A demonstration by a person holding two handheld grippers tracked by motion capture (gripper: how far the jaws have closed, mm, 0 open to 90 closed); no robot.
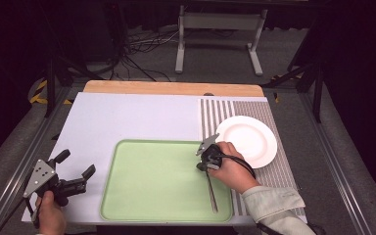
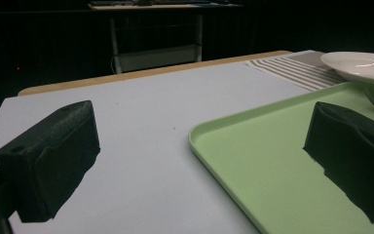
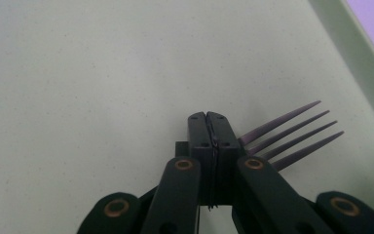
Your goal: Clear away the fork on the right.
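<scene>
Right gripper [image 3: 209, 122] clenched on fork [image 3: 292, 134], jaws pressed together over green tray [image 1: 142, 196]. Fork tines jutting beside jaws; handle [image 1: 211, 193] lying on tray's right side. Left gripper [image 1: 74, 172] released, jaws wide, hovering over white table [image 1: 117, 117] left of tray. Plate [image 1: 249, 139] on striped mat [image 1: 274, 171], just beyond tray.

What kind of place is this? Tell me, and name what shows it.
Probably a recording studio or lab set up as a dining spot: a black-curtained room, loose cables on the floor, and a staged table with tray and plate.
</scene>
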